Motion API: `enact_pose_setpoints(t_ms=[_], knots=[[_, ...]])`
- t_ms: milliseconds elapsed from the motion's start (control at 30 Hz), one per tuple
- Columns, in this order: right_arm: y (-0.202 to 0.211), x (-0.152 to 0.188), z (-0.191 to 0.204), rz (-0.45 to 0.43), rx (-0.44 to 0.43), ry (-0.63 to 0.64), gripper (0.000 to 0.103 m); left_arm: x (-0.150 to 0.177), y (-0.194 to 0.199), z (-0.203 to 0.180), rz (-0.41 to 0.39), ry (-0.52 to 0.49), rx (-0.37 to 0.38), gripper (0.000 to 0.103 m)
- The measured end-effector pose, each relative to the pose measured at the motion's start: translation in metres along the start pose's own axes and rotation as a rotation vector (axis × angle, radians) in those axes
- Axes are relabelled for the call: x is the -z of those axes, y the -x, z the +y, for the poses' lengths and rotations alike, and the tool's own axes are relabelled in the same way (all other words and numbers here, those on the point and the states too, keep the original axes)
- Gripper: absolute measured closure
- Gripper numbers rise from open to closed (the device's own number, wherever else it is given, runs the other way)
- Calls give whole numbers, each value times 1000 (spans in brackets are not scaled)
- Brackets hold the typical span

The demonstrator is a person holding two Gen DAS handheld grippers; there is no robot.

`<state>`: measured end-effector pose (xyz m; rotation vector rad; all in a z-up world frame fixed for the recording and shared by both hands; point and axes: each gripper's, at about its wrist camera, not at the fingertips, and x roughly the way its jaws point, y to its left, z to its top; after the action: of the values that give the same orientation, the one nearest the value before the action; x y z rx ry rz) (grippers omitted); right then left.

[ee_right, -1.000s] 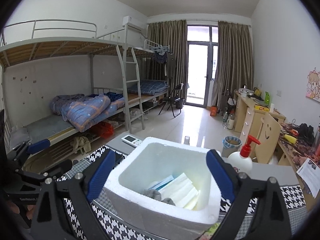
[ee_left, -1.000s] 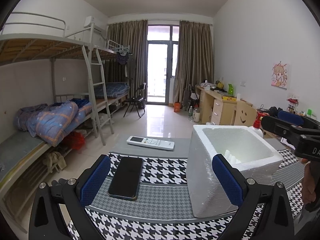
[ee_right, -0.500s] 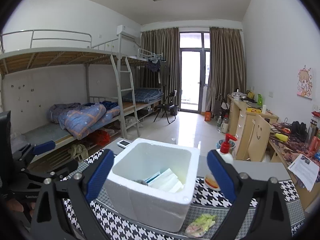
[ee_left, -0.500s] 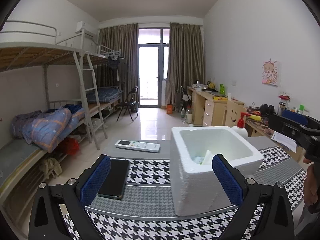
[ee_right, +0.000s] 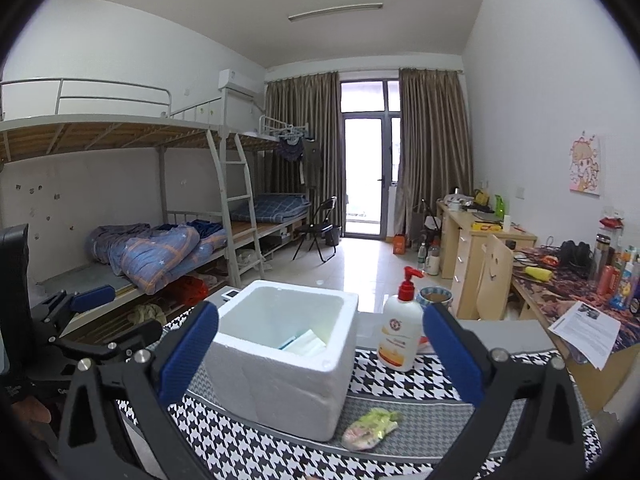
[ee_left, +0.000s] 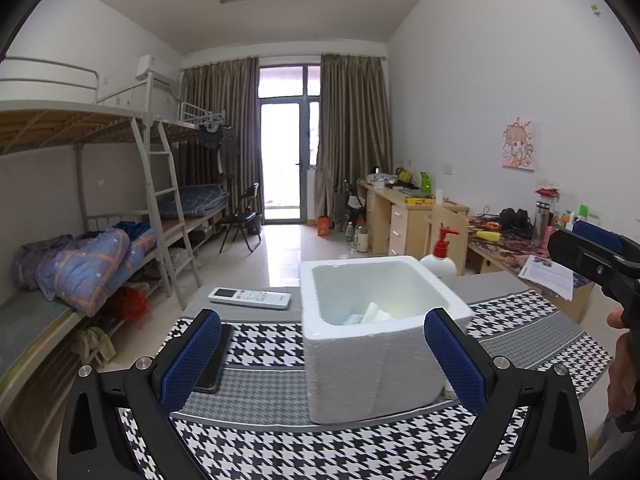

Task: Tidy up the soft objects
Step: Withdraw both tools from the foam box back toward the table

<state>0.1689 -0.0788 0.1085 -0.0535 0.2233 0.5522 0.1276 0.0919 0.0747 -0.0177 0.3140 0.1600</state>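
I am holding my right hand-held gripper [ee_right: 320,350] with its blue-padded jaws standing wide apart; they have just been opening to their widest, and nothing is sitting pressed between them. Its pads are framing a white foam box [ee_right: 280,360] that is standing on the table [ee_right: 420,388], which is wearing a black-and-white houndstooth cloth, but they are not touching the box. Inside the box, folded white and pale blue soft items [ee_right: 306,342] are lying against the far inner wall. A small crumpled yellow-green and pink soft thing [ee_right: 370,426] is lying on the cloth just beside the box's near right corner, outside it. A white pump bottle with a red top [ee_right: 402,330] is standing upright just right of the box. My left hand-held gripper [ee_left: 322,354] is also standing wide apart and gripping nothing, with the same foam box [ee_left: 380,344] showing between its pads and apart from both. A dark phone [ee_left: 214,362] is lying flat on the cloth behind its left pad, and a white remote control [ee_left: 250,298] is resting further back on the table.
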Motion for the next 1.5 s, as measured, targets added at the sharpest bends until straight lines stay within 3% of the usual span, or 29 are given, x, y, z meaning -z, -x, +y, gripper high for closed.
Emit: enact_pose_setpoints(t_ms=[733, 1200, 1500], knots=[[75, 32, -13, -48, 74, -25, 0, 12, 47, -39, -60, -20, 75, 1], [122, 64, -13, -56, 104, -46, 0, 37, 89, -56, -99, -8, 98, 1], [129, 84, -19, -60, 118, -69, 0, 60, 93, -62, -120, 9, 62, 1]])
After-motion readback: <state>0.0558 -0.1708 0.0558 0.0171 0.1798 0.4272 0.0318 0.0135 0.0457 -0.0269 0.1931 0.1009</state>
